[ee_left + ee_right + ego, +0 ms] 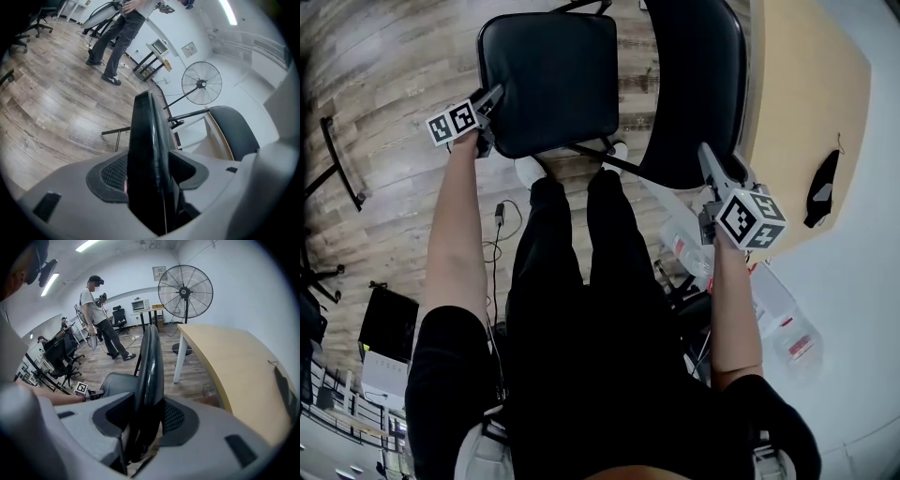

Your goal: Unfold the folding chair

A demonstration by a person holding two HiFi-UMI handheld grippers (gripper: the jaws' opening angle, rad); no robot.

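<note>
Fingers, left: the left gripper (490,101) has its fingers (110,174) clamped across the padded edge of the seat (548,80), which stands on edge between them in the left gripper view.
Fingers, right: the right gripper (710,164) grasps the rim of the backrest (694,84), with the dark panel pinched between both pads.
Floor: wood planks (384,84) carry the chair, just ahead of the person's shoes (528,171).
Worktop: a pale slab (811,94) lies close beside the backrest on the right.
Folding chair: it (609,161) looks partly open, with seat and backrest splayed apart and a thin frame tube between them; I judge the seat not yet fully down.
Risk, collision: swinging the backrest outward could knock it against the worktop edge, since the two are so near.
Risk, slip: each grip bites only on a smooth padded edge, so a hard push could make the panel slide out.
Risk, feet: the frame sits right by the shoes; if the seat drops suddenly, the tube could land on the toes.
Risk, twist: uneven pushing by the two hands could rack the chair and tip it.
</note>
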